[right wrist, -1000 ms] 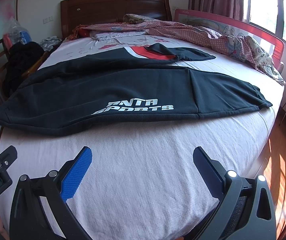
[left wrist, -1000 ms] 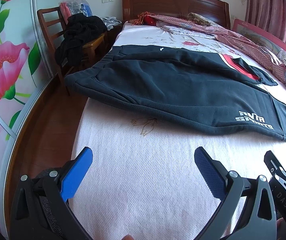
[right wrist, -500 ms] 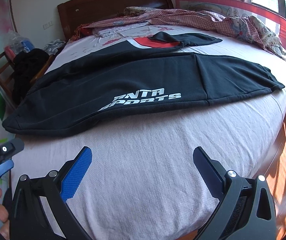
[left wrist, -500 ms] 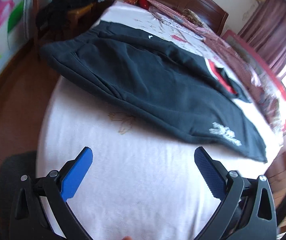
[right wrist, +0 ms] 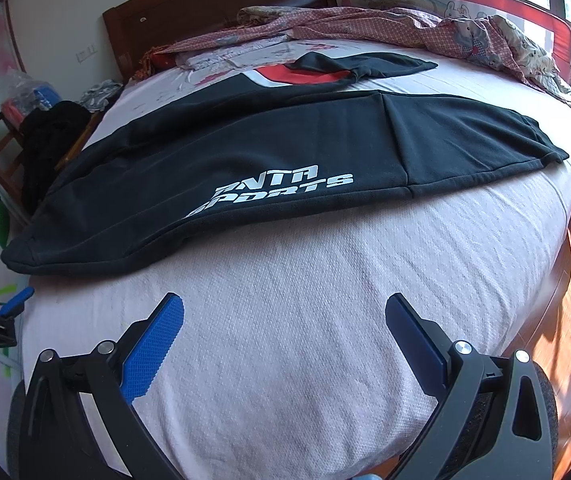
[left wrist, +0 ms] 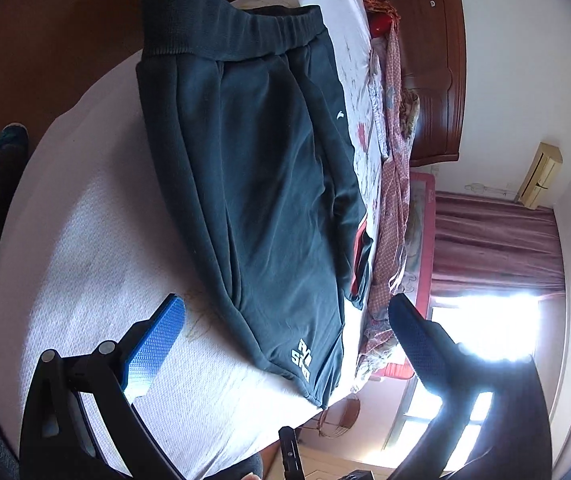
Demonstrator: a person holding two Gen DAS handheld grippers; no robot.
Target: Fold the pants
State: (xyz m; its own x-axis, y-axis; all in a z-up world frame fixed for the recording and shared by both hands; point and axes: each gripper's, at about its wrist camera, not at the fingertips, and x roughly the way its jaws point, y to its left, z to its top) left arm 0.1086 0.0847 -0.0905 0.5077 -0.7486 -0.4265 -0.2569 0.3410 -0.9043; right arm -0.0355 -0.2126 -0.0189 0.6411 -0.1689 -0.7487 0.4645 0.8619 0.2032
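Dark sweatpants (right wrist: 285,152) with white lettering lie spread flat across the bed, waistband toward the left edge, leg hems toward the right. In the rolled left wrist view the same pants (left wrist: 261,184) run from the ribbed waistband (left wrist: 221,28) at the top down to the lettering. My left gripper (left wrist: 285,312) hangs open above the sheet near the pants' front edge, holding nothing. My right gripper (right wrist: 283,312) is open too, over bare sheet short of the pants. The left gripper (right wrist: 1,320) also shows at the right wrist view's left edge, with part of a hand.
A pink-white sheet (right wrist: 325,320) covers the bed. A red-patterned blanket (right wrist: 425,28) is bunched at the far side by the bed rail (right wrist: 525,4). A wooden headboard (right wrist: 213,8) stands behind. A chair piled with dark clothes (right wrist: 45,140) stands left of the bed.
The left wrist view has rolled about a quarter turn and moved toward the waistband end. The right gripper has drifted closer over the sheet. Both stay open.
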